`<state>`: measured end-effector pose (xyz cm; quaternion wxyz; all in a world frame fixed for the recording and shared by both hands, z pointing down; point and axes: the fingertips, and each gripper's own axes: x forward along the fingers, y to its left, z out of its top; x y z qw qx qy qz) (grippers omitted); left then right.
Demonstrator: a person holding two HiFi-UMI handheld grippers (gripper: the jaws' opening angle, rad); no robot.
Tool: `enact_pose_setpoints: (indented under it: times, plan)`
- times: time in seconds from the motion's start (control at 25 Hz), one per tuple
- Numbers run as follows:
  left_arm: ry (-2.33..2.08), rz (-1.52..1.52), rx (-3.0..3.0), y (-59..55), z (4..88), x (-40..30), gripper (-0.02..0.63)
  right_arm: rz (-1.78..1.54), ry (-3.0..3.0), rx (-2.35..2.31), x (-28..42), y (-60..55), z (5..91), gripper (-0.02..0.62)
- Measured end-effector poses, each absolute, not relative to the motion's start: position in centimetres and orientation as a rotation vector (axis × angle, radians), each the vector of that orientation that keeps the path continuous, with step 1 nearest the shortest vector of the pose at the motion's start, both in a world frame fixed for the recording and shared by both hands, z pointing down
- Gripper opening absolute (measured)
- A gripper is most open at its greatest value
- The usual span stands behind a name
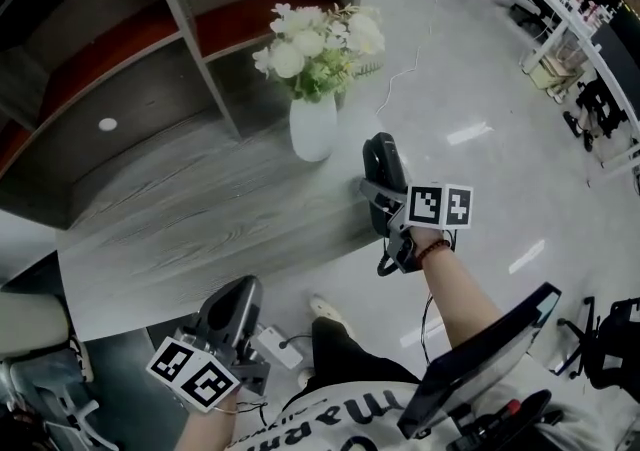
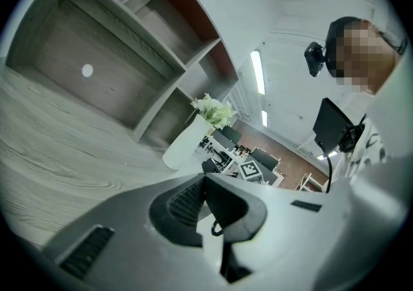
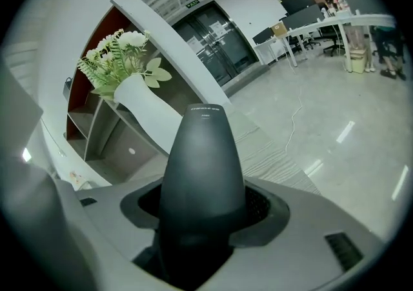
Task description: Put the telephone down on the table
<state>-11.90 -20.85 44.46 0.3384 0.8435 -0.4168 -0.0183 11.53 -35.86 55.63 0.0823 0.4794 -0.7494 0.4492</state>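
The telephone (image 1: 383,159) is a dark, tapered handset, and my right gripper (image 1: 379,191) is shut on it. It stands over the right end of the grey wooden table (image 1: 200,229), just right of the white vase (image 1: 313,124). I cannot tell whether it touches the tabletop. In the right gripper view the telephone (image 3: 203,160) rises between the grey jaws of the right gripper (image 3: 203,222), narrow end pointing away. My left gripper (image 1: 235,307) hangs low, in front of the table's near edge. In its own view the left gripper (image 2: 205,180) has its jaws together with nothing between them.
White flowers (image 1: 318,44) fill the vase. A wooden shelf unit (image 1: 120,89) stands along the table's back. On the floor below lie a white power strip (image 1: 278,347) and a cable. A dark screen (image 1: 480,359) sits at lower right. White desks (image 1: 560,19) line the far right.
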Motion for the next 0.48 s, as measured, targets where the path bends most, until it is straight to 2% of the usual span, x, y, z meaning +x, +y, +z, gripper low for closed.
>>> enact_pose_setpoints:
  times: [0.48]
  plan:
    - [-1.115, -0.093, 2.155, -20.2, 44.4, -12.3, 0.009, 1.320, -2.159, 1.449, 11.8, -36.7, 57.8, 0.284]
